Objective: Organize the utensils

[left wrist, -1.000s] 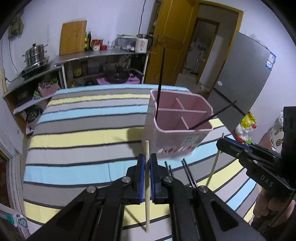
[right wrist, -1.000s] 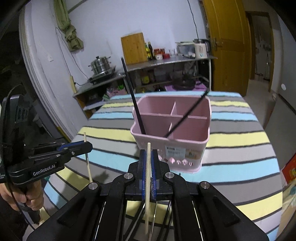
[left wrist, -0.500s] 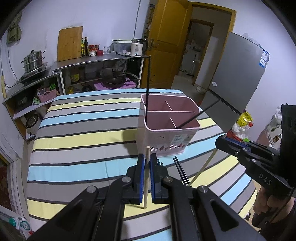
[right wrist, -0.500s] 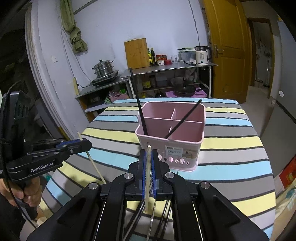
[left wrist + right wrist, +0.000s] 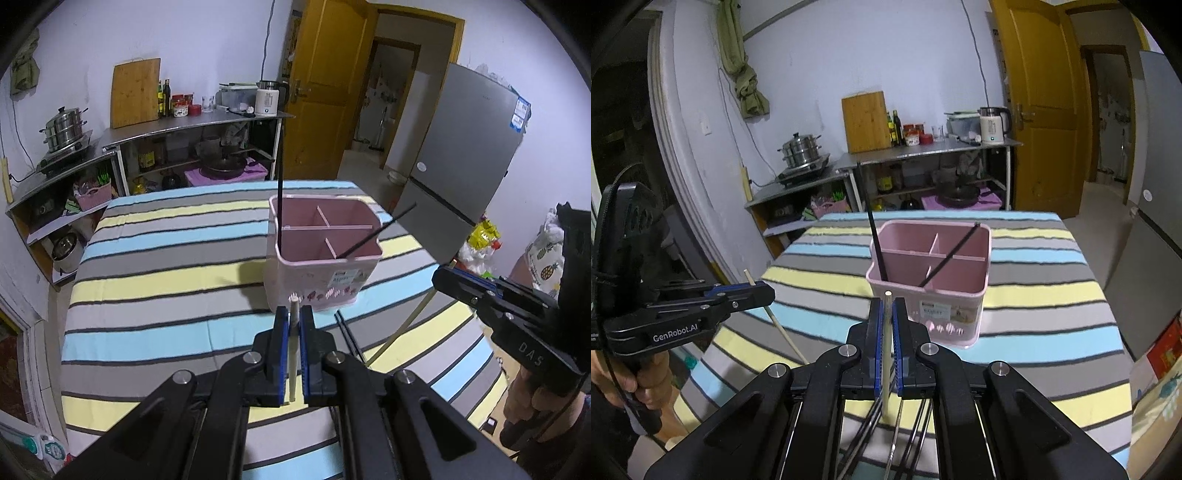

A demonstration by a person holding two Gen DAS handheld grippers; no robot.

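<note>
A pink divided caddy (image 5: 317,284) (image 5: 945,314) stands on the striped table, with two black chopsticks (image 5: 279,210) (image 5: 875,247) in it, one upright and one leaning. My left gripper (image 5: 294,312) is shut on a pale wooden chopstick (image 5: 292,362), held upright just short of the caddy. My right gripper (image 5: 887,304) is shut on a second wooden chopstick (image 5: 886,354), also in front of the caddy. The left wrist view shows the right gripper (image 5: 441,275) at the right edge. In the right wrist view, the left gripper (image 5: 768,291) sits at the left.
Loose black chopsticks (image 5: 349,336) lie on the striped cloth (image 5: 166,280) near the caddy, and several thin utensils (image 5: 894,424) lie under my right gripper. A steel kitchen shelf (image 5: 192,125) stands beyond the table's far edge, a grey fridge (image 5: 465,166) to the right.
Both grippers have risen and drawn back from the caddy, each still shut on its wooden chopstick. The caddy now looks smaller and farther off.
</note>
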